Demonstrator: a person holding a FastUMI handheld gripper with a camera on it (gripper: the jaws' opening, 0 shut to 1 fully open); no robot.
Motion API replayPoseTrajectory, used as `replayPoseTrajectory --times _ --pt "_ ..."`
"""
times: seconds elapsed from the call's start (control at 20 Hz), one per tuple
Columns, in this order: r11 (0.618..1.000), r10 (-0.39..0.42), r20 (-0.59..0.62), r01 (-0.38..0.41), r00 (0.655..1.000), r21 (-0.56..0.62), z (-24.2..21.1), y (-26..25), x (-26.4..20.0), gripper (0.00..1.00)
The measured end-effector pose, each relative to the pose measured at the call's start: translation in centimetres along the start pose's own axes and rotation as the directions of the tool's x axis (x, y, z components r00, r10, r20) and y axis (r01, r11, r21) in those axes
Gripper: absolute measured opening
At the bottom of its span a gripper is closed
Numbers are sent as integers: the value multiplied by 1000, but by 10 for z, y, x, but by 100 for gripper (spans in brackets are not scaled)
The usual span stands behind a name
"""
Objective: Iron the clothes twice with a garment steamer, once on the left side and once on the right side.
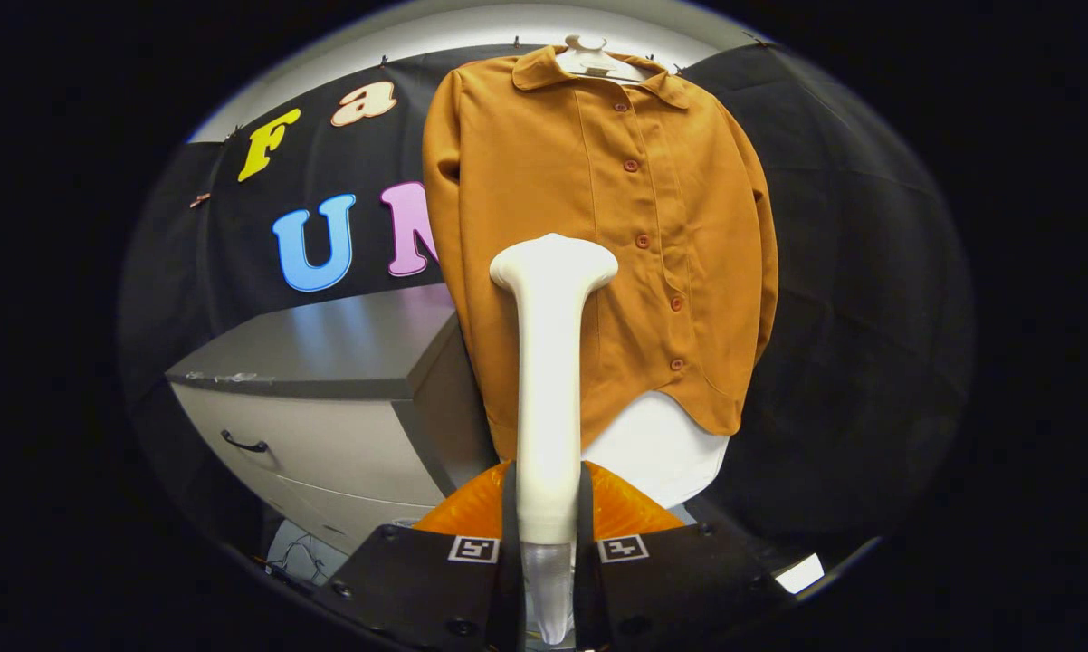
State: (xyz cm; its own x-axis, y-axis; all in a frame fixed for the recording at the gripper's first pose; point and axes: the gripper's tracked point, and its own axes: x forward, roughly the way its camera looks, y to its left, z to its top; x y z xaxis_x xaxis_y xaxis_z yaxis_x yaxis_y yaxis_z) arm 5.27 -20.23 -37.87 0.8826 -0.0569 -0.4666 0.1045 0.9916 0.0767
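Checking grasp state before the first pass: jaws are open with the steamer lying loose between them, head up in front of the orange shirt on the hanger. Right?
Not quite. In the gripper view the gripper has its jaws shut on the steamer, both pressing its handle. The rest stands: the head is up in front of the orange shirt on the hanger.

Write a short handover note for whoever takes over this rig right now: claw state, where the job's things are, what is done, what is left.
Claw: shut on the white garment steamer, both fingers pressing its handle, head pointing up.
Orange shirt: on a hanger, buttoned, just beyond the steamer head, beside the grey drawer cabinet.
Done: steamer picked up and aimed at the shirt.
Left: judging by this frame, probably both passes, left side and right side.
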Motion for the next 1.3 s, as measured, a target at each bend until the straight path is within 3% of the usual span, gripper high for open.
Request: replayPoseTrajectory --times 0.3,0.55,1.0,1.3 --pt "1000 6 41 -5 999 -8 13 9 -34 24" --pt "1000 28 179 -29 983 1 82 24 -62 24" --pt "999 50 425 -53 904 -4 231 24 -112 24" --pt "1000 23 525 -22 851 -8 304 -18 -122 24"
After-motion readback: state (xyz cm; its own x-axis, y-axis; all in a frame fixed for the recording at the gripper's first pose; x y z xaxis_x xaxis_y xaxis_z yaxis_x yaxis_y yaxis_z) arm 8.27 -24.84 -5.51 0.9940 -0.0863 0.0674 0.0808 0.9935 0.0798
